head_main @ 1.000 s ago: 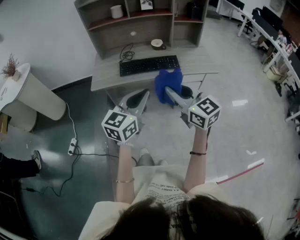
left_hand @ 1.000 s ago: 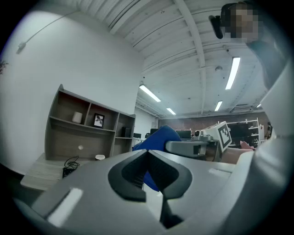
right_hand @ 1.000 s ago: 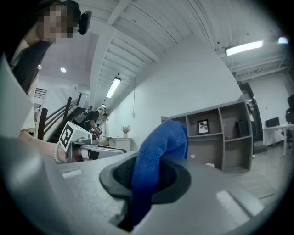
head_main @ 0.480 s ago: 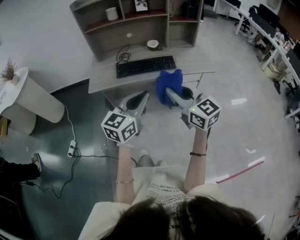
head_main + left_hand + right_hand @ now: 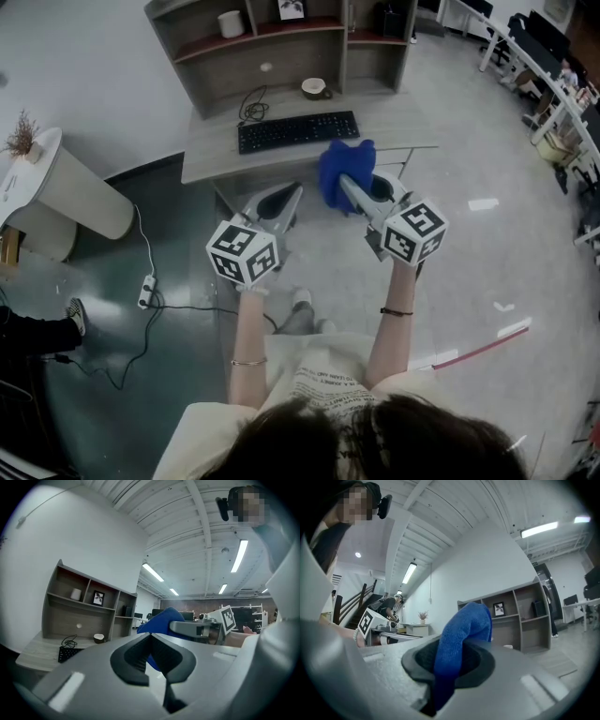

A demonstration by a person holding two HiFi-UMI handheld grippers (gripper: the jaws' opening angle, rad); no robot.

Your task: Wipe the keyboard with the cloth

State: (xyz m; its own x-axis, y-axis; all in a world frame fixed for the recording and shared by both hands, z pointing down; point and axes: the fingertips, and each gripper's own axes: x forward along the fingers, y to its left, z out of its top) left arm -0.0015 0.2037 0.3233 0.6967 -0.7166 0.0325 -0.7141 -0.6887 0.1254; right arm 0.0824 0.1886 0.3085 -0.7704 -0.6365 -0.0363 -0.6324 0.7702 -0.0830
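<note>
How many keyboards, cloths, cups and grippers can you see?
Keyboards: 1 (keyboard)
Cloths: 1 (blue cloth)
Cups: 2 (white cup, brown cup)
Grippers: 2 (left gripper, right gripper)
Total: 6

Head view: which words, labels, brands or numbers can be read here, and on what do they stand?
No text can be read.
Print on the shirt: too small and blurred to read.
Keys of the keyboard: legends too small to read.
The marker cubes: black-and-white square patterns only, no letters.
</note>
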